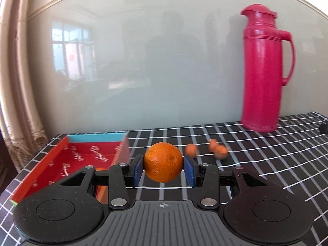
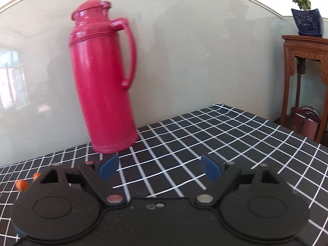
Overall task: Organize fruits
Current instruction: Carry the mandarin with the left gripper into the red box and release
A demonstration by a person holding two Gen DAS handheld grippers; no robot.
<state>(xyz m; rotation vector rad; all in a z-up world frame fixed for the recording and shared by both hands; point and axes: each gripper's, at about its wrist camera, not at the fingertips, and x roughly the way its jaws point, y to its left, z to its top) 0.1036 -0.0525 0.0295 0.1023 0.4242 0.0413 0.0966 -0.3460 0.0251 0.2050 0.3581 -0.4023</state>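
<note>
The red box (image 1: 61, 164), the biggest of the task's things, lies open at the left of the worktop (image 1: 256, 164), with a blue far wall and pale script printed across its red floor. Just to its right the left tool (image 1: 163, 167) is clenched on an orange (image 1: 163, 162), round, bright and dimpled, pinched between the blue pads (image 1: 137, 169) and held clear above the cloth. Beyond it three small orange fruits (image 1: 217, 148) lie blurred on the cloth, near one another. The right tool (image 2: 160, 167) is released, its blue pads spread wide with only cloth between them. The worktop wears a black cloth with a white grid. A tall pink thermos (image 1: 264, 67) stands upright at the back against a glossy pale wall; to the far right a carved wooden stand (image 2: 303, 61) bears a blue plant pot (image 2: 307, 22).
</note>
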